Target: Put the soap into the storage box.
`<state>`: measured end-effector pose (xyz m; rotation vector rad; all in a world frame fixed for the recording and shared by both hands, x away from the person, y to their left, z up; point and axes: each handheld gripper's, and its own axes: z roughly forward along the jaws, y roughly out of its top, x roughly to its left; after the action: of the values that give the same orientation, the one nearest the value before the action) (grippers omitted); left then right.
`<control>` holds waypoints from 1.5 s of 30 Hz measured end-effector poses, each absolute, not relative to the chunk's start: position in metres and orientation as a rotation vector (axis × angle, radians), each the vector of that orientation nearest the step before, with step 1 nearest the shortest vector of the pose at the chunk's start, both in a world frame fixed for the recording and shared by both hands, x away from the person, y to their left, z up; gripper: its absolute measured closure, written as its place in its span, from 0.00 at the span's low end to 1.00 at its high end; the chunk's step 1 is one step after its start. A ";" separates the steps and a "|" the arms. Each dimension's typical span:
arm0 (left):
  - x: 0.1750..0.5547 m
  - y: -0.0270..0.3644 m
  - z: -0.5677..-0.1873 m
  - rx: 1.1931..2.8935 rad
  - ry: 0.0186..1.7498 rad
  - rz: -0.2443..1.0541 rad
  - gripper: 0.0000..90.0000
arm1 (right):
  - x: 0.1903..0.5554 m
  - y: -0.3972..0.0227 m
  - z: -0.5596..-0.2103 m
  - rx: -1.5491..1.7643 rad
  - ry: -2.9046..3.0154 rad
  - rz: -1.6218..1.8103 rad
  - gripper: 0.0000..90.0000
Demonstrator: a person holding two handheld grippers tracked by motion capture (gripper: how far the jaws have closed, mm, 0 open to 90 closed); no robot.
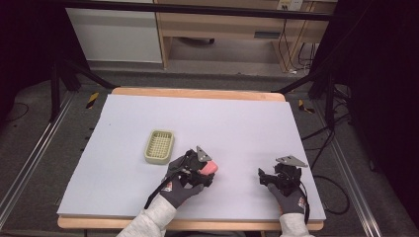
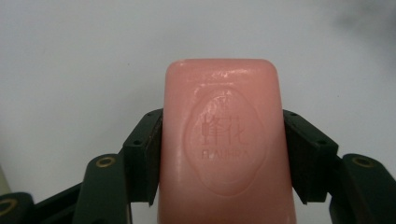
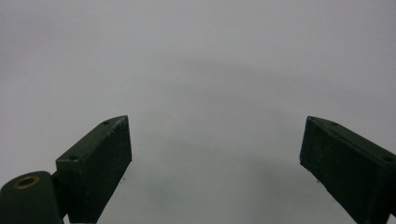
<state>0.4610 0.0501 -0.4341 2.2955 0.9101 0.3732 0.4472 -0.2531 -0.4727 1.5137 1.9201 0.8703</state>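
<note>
Soap dish (image 1: 159, 146) sits on the counter (image 1: 237, 123), left of centre. Bar of soap (image 1: 209, 168) is between the jaws of the left gripper (image 1: 203, 172), just right of and nearer than the dish. Right gripper (image 1: 269, 177) lies well apart, toward the counter's right near edge.

Pink soap bar (image 2: 219, 140): an oval embossed at the centre of its face holds two Chinese characters, with faint Latin capitals beneath, not clearly legible.

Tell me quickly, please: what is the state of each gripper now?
Left gripper: closed on the pink soap bar, one jaw on each side.
Right gripper: open, nothing between its jaws.
</note>
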 end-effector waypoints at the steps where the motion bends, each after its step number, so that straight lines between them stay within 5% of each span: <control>1: 0.460 0.052 -0.433 2.287 0.915 0.378 0.41 | 0.447 -0.253 -0.473 1.513 1.920 0.870 0.10; 45: 0.475 0.137 -0.405 2.110 1.105 0.441 0.41 | 0.446 -0.252 -0.472 1.505 1.906 0.871 0.10</control>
<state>0.4750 0.1373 -0.4051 2.1100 1.1053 0.4408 0.4455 -0.2519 -0.4716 1.5052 1.9062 0.8708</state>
